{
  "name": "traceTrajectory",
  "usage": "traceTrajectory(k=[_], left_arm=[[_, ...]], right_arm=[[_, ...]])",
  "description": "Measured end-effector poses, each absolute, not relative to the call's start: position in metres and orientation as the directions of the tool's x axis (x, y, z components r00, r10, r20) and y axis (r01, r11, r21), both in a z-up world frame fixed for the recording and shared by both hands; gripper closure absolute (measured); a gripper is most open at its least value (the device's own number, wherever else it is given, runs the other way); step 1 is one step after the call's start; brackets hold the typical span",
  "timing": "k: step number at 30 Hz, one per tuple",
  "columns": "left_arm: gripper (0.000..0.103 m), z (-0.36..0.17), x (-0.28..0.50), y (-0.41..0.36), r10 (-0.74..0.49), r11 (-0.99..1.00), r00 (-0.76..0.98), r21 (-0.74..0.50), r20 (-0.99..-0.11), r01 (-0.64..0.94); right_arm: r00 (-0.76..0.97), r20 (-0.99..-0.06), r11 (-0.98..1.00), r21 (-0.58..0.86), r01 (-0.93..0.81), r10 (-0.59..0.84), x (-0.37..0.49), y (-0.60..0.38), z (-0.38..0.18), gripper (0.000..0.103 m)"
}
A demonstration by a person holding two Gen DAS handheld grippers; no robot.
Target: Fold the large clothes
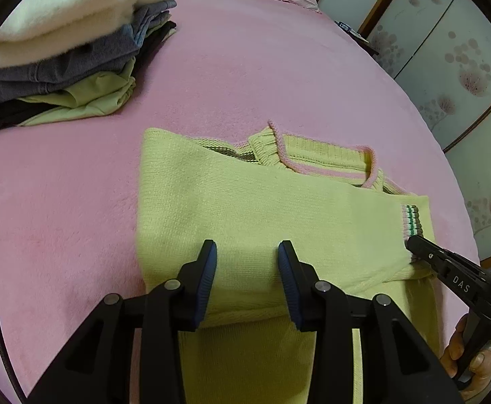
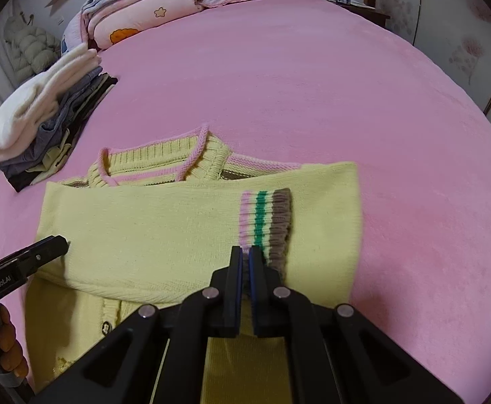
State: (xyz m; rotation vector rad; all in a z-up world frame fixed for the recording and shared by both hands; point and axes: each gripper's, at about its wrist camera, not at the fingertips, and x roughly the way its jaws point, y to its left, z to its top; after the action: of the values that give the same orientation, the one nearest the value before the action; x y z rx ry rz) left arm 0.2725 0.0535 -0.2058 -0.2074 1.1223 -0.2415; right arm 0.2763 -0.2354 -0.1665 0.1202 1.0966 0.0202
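Observation:
A yellow-green knit sweater (image 1: pixel 262 208) with pink trim lies on the pink bed; it also shows in the right wrist view (image 2: pixel 164 232). A sleeve lies folded across its body, ending in a striped cuff (image 2: pixel 267 222). My left gripper (image 1: pixel 247 252) is open and empty just above the folded sleeve. My right gripper (image 2: pixel 245 254) is shut on the striped cuff's near edge; it also shows in the left wrist view (image 1: pixel 414 242), pinching the cuff (image 1: pixel 410 219).
A stack of folded clothes (image 1: pixel 70 57) sits at the far left of the pink bed (image 1: pixel 245 67); it also shows in the right wrist view (image 2: pixel 46 121). Folded quilts and pillows (image 2: pixel 144 6) lie at the headboard. A wardrobe (image 1: pixel 447 67) stands to the right.

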Motion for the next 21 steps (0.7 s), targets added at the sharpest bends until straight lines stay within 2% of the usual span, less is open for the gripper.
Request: traceTrajectory(k=[1,3,6,8,10,12,21], left_arm=[[0.059,-0.201,0.271,0.052,-0.290,0.956,0.411,-0.277,-0.864,0.091],[0.041,-0.188,0.267,0.051,-0.277,0.961,0.429,-0.258,-0.860,0.102],[0.028,-0.156,0.250,0.047,-0.240,0.971,0.487,-0.207,-0.840,0.123],[0.024,-0.135,0.237,0.047,-0.225,0.974,0.521,-0.181,-0.824,0.134],[0.023,-0.112,0.221,0.047,-0.215,0.976,0.556,-0.162,-0.803,0.145],[0.018,-0.090,0.204,0.049,-0.205,0.978,0.587,-0.144,-0.783,0.149],[0.010,-0.018,0.141,0.072,-0.182,0.982,0.672,-0.171,-0.718,0.084]], right_arm=[[0.459,-0.885,0.992,0.113,0.047,0.079,0.274,-0.235,-0.163,0.097],[0.475,-0.875,0.991,0.129,0.047,0.091,0.267,-0.234,-0.149,0.097],[0.510,-0.852,0.985,0.165,0.047,0.119,0.254,-0.236,-0.125,0.095],[0.540,-0.832,0.983,0.181,0.044,0.129,0.240,-0.237,-0.106,0.088],[0.575,-0.808,0.982,0.186,0.039,0.130,0.226,-0.237,-0.086,0.072],[0.617,-0.777,0.982,0.185,0.028,0.129,0.208,-0.236,-0.064,0.065],[0.716,-0.686,0.981,0.192,0.003,0.132,0.150,-0.232,0.006,0.057]])
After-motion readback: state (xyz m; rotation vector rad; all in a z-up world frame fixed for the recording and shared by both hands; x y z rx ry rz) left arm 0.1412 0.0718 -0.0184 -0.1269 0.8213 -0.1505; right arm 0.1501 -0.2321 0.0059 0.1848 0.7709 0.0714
